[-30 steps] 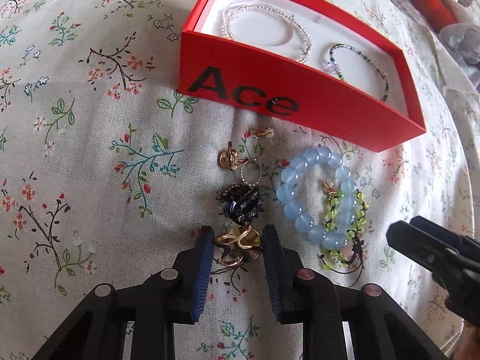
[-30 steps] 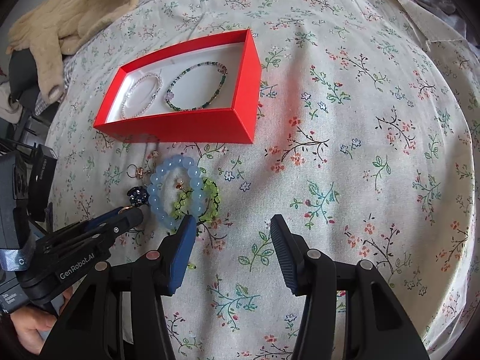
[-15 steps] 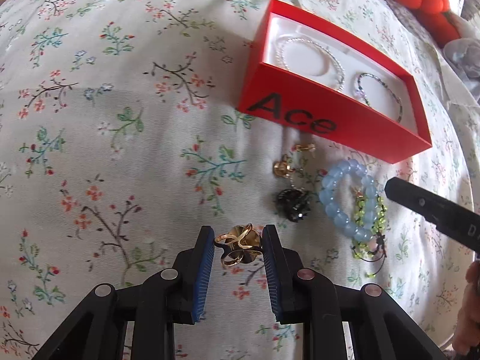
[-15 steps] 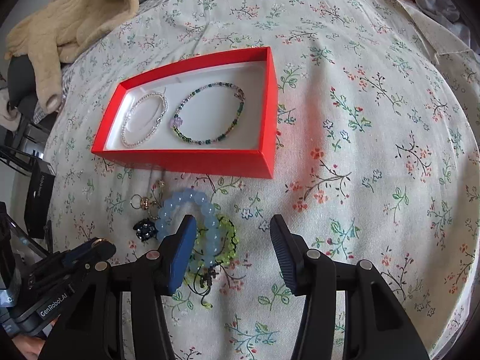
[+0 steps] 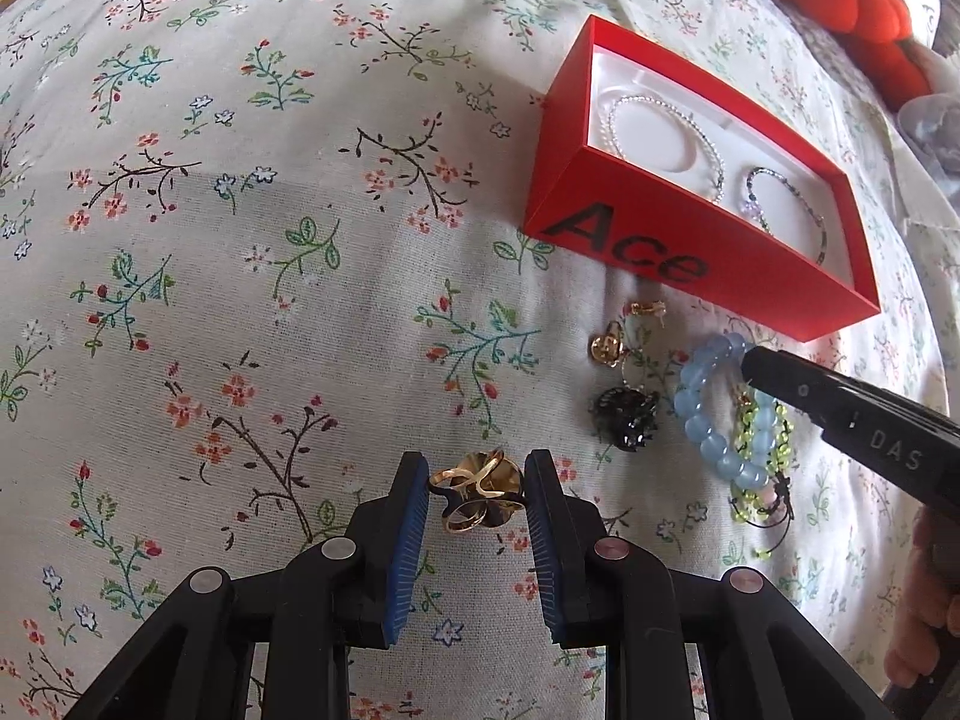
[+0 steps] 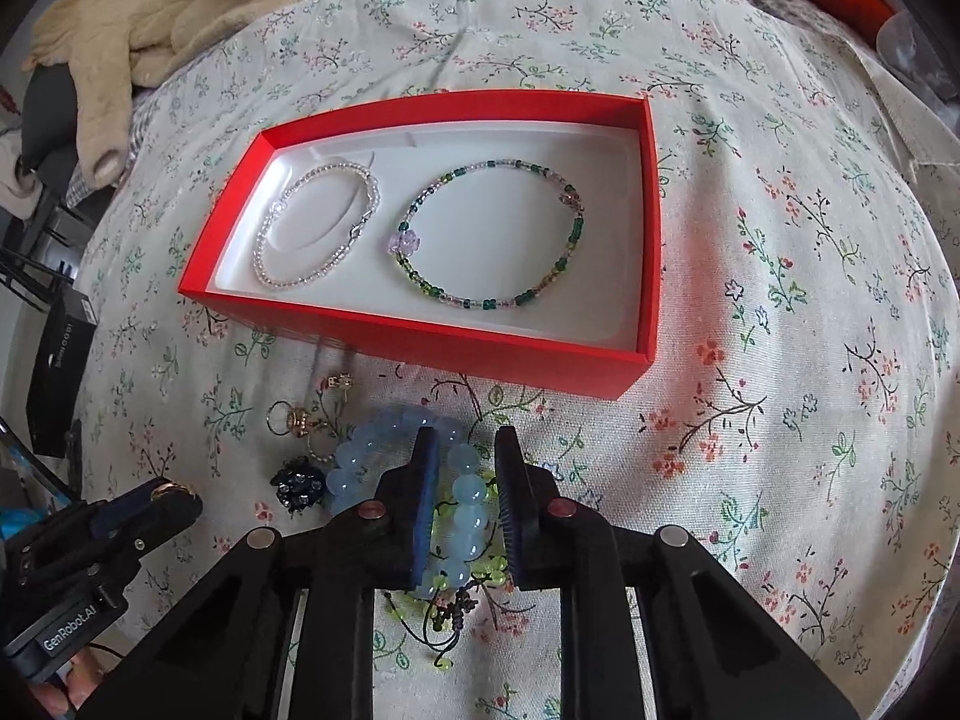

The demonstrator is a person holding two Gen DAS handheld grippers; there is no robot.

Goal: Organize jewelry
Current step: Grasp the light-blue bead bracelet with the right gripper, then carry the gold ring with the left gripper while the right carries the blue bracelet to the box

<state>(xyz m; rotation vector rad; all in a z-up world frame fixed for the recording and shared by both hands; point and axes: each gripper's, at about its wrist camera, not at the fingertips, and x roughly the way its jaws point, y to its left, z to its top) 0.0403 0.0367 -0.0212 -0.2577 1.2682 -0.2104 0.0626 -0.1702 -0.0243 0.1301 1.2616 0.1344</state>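
A red box (image 6: 651,240) lies on the floral cloth and holds a clear bead bracelet (image 6: 264,264) and a green bead bracelet (image 6: 576,234). In front of it lie a blue bead bracelet (image 6: 465,492), a yellow-green bracelet (image 5: 780,438), a black beaded piece (image 5: 624,420) and gold earrings (image 5: 606,348). My right gripper (image 6: 465,450) points down over the pile. Its jaws are closing with the blue bracelet between them, and a gap still shows beside the beads. My left gripper (image 5: 477,480) is shut on a gold ring cluster (image 5: 477,495), left of the pile.
A beige knitted garment (image 6: 150,18) lies at the far left of the bed. An orange plush (image 5: 864,6) sits behind the box. A black box (image 6: 60,372) stands off the cloth's left edge. A hand (image 5: 930,618) holds the right gripper.
The left gripper carried the gold ring cluster leftward, away from the pile. The right gripper moved in over the bracelets and its jaws narrowed around the blue one.
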